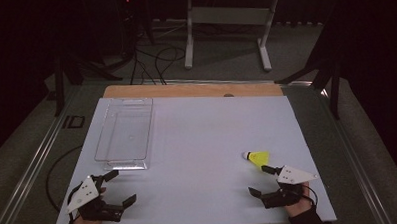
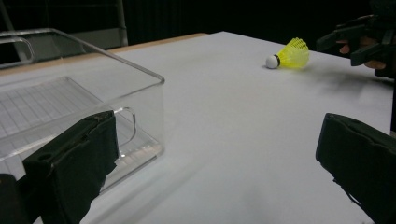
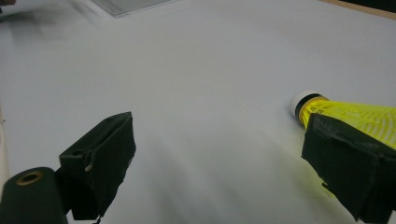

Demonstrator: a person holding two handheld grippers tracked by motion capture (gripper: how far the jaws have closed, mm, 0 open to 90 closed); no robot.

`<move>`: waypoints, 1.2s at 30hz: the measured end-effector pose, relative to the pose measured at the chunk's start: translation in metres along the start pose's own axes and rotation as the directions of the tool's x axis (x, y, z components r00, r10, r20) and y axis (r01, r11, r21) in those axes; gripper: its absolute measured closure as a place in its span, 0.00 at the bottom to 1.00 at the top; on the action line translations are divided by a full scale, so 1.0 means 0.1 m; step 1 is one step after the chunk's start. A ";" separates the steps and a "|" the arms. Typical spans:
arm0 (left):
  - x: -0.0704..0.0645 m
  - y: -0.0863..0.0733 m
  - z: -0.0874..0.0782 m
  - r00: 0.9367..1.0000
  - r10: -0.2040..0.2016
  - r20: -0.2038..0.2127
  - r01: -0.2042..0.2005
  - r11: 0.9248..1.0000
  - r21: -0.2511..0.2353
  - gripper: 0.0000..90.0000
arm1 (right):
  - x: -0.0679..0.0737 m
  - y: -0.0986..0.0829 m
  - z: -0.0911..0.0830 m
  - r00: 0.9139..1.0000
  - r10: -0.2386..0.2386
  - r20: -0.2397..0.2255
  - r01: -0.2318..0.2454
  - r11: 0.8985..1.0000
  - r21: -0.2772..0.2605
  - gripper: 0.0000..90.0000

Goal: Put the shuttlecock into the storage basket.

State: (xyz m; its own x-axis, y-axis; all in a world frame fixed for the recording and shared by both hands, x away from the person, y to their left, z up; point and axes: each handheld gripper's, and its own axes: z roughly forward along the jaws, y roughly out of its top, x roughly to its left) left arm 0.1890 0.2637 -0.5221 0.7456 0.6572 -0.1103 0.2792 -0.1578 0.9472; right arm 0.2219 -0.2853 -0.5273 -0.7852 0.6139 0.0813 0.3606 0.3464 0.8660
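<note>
So the right gripper (image 1: 263,180) sits at the near right corner of the white table (image 1: 202,142) with its jaws spread wide and nothing between them. One jaw tip points up toward the yellow shuttlecock (image 1: 257,158) and ends right at its skirt, while the other jaw sticks out to the left, well off from it. From the right gripper view, the shuttlecock (image 3: 348,114) lies on its side just behind the right-hand jaw, which covers part of the yellow skirt; I can't tell if that jaw is actually touching it or just sitting in front of it. The white cork end with its dark band points off toward the middle of the table, and the open gap between the jaws is just bare tabletop. Over at the near left corner, the left gripper (image 1: 124,186) is also wide open and holding nothing, hovering low just in front of the clear plastic bin (image 1: 125,134). In the left gripper view one jaw overlaps the near wall of the bin (image 2: 84,107), and the shuttlecock (image 2: 290,55) shows far across the table, right beside the right gripper (image 2: 357,39). The bin stands upright on the left half of the table, well apart from the shuttlecock.
</note>
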 end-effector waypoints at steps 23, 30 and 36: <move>-0.02 0.01 -0.02 0.999 0.027 -0.023 -0.028 1.000 -0.014 0.00 | 0.07 0.07 0.02 0.998 -0.034 -0.053 0.038 0.996 0.081 0.10; -0.02 0.01 -0.02 0.999 0.023 -0.022 -0.023 1.000 -0.016 0.00 | 0.06 0.10 0.01 0.998 -0.009 -0.067 0.016 0.994 0.104 0.10; -0.02 0.01 -0.02 1.000 0.023 -0.020 -0.023 1.000 -0.012 0.00 | 0.07 0.14 -0.03 0.999 -0.019 -0.047 0.024 0.995 0.097 0.10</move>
State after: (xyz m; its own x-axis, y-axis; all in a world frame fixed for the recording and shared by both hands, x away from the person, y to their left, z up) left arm 0.1867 0.2633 -0.5205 0.7393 0.6683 -0.0824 0.2544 -0.1639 0.9531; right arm 0.2197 -0.2783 -0.5130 -0.8147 0.5733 0.0874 0.3889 0.4283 0.8157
